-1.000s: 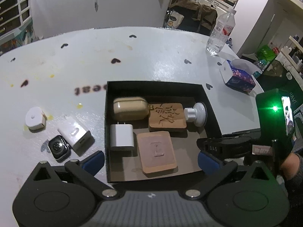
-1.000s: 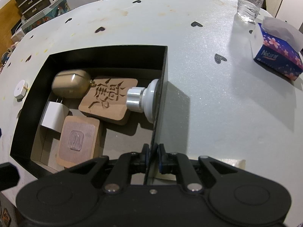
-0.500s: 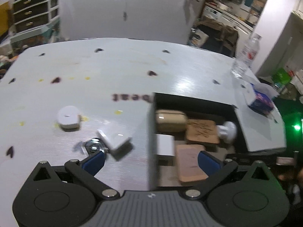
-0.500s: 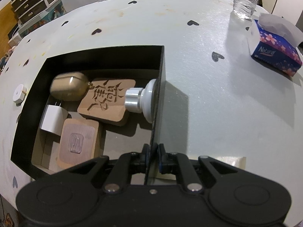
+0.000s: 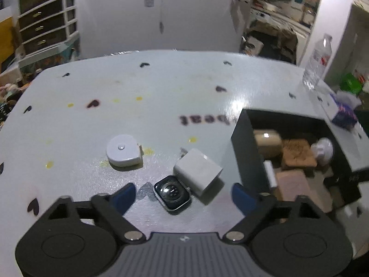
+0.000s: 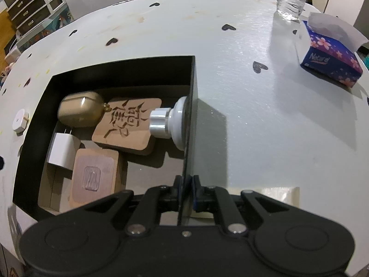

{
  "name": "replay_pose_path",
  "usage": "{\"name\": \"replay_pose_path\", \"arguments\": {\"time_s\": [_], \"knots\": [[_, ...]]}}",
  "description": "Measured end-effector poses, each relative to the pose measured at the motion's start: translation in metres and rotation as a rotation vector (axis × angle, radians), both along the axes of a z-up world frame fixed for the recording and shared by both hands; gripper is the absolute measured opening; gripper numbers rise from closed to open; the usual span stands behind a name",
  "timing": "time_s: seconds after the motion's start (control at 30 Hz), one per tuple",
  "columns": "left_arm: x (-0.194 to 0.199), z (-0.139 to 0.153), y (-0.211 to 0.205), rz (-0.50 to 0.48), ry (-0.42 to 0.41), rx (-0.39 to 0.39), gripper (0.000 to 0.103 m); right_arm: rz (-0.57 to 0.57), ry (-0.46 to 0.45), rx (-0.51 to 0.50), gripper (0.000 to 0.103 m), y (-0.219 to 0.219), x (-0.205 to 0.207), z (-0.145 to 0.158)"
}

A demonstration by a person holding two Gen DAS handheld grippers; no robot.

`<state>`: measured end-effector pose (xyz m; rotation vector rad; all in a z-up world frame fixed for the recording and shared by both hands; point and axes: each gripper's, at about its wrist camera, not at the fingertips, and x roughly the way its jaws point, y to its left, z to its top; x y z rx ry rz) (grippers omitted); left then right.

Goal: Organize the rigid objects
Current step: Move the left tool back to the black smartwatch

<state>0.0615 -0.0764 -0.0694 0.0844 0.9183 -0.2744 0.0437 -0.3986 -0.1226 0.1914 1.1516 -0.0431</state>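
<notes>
Having swung away from the black rectangular box (image 5: pixel 239 143), the left hand-held gripper (image 5: pixel 182 196) now closes emptily around the dark-faced smartwatch body (image 5: pixel 171 192) on the tabletop (image 5: pixel 161 87), while the right hand-held gripper (image 6: pixel 186 190) stays clamped on the box wall.

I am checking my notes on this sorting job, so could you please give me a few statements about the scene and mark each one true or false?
1. The right gripper is clamped on the black box's side wall. True.
2. The watch body lies inside the box. False: it lies on the table, between the closing fingers of the left gripper, not yet touched.
3. The gold case is in the box beside the carved wooden tile. True.
4. The tissue box stands inside the black box. False: it stands on the table, apart from it.
5. A white charger cube lies on the table next to the watch body. True.
</notes>
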Motion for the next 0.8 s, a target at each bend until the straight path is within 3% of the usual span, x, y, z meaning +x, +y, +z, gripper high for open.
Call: {"name": "replay_pose_path", "arguments": {"time_s": [0.1,0.37,0.57,0.8], "knots": [[0.006,-0.011,0.006,-0.044,0.023,0.024,0.078,-0.013,0.0,-0.001,0.008,0.0,0.0,0.0],[0.028,-0.031,0.009,-0.212,0.052,0.017,0.078,-0.056,-0.001,0.002,0.007,0.0,-0.001,0.0],[0.049,-0.045,0.003,-0.28,0.054,0.039,0.079,-0.09,0.001,-0.004,0.007,0.003,-0.002,0.0],[0.048,-0.049,0.0,-0.342,0.085,0.035,0.068,-0.114,0.002,-0.004,0.007,0.002,-0.002,0.0]]}}
